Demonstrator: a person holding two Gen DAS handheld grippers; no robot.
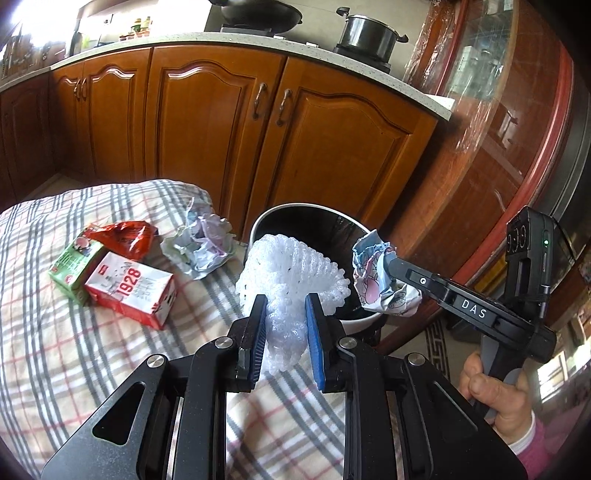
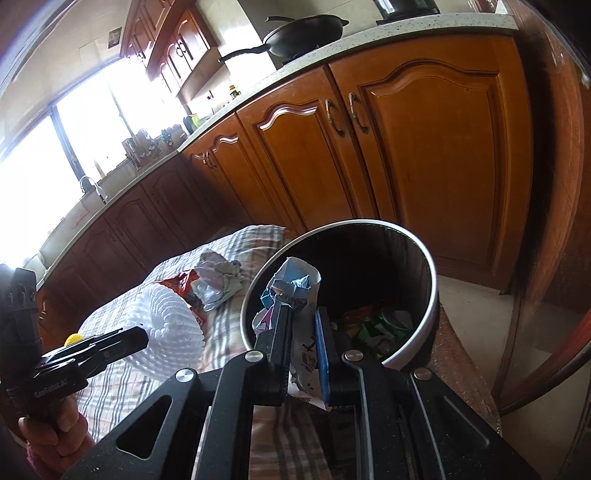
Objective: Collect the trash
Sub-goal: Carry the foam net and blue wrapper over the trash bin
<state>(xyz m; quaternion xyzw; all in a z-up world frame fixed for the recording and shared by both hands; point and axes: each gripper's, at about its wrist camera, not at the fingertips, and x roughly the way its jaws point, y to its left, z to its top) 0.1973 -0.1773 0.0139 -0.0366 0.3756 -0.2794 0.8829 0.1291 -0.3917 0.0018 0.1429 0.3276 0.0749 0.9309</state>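
At nine o'clock in the left wrist view, on the checked desk (image 1: 74,369): a green carton (image 1: 72,267), a red-and-white carton (image 1: 131,291) touching it, a red wrapper (image 1: 127,236) just behind both. At eleven o'clock, a crumpled paper (image 1: 203,243) near the desk's far edge. None of these four collected yet.

Centre: left gripper (image 1: 286,314) closed down on a white foam net (image 1: 288,269), pads pressing its lower part, the frilled top flaring above the fingertips. It hangs over the desk edge, just short of the bin (image 1: 295,214).

At three o'clock: right gripper (image 2: 303,343) clamped nearly shut on a printed paper wad (image 2: 291,288), which in the right wrist view sits over the bin's mouth. Bin tilts toward the camera there; coloured wrappers (image 2: 376,325) already lie at the bottom.

Judgement: task partway. Some trash binned, two pieces in hand and close to release, four left on the desk.

Around: wooden cabinets (image 1: 221,122) behind, wok (image 1: 262,13) and pot (image 1: 369,35) on the counter above, glass-fronted cupboard (image 1: 498,110) at two o'clock.

In the way: both grippers crowd the same opening. The net is bulky and springy; it may catch the rim or bounce out.
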